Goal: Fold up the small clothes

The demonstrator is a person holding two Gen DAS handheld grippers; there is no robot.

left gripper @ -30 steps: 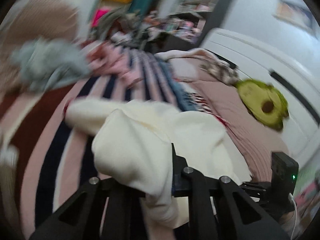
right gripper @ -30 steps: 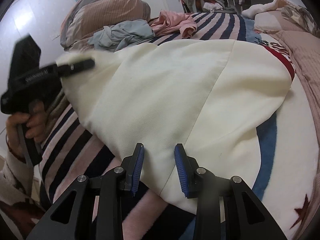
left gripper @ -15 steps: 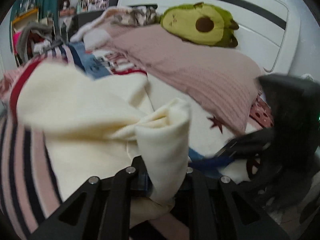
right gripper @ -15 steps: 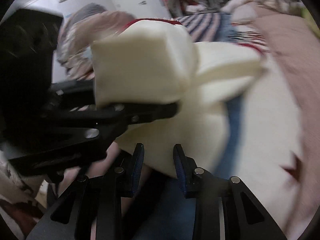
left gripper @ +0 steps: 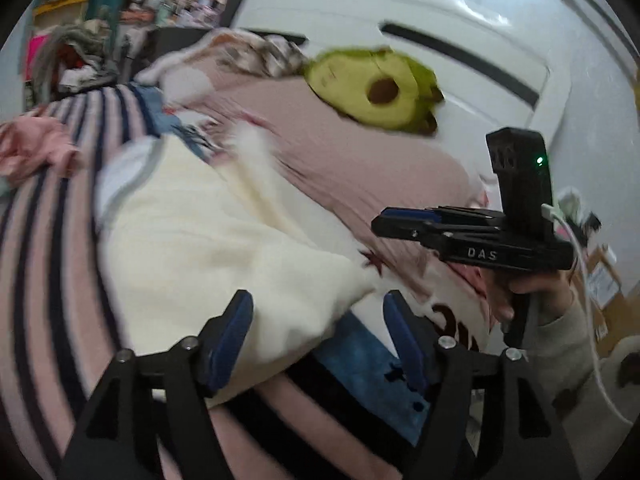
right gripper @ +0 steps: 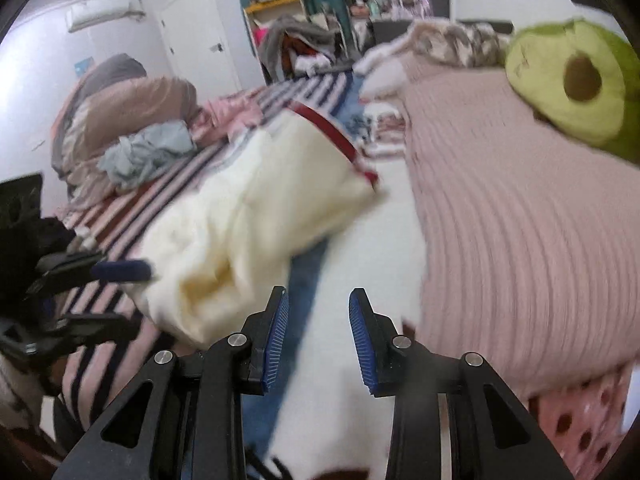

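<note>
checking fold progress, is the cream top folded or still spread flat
Folded over, loosely: the cream top lies doubled and bunched on the striped blanket.

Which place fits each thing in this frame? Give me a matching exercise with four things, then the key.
Things:
1. cream garment
2. avocado plush
3. light blue garment
4. pink ribbed blanket

Places:
A. crumpled beside the brown pillows
B. under the plush
C. on the striped cover, near both grippers
D. by the white headboard

Pairs: 1-C, 2-D, 3-A, 4-B

Cream garment [left gripper: 208, 248]; pink-navy striped bedcover [left gripper: 44, 264]; green avocado plush [left gripper: 372, 88]
</note>
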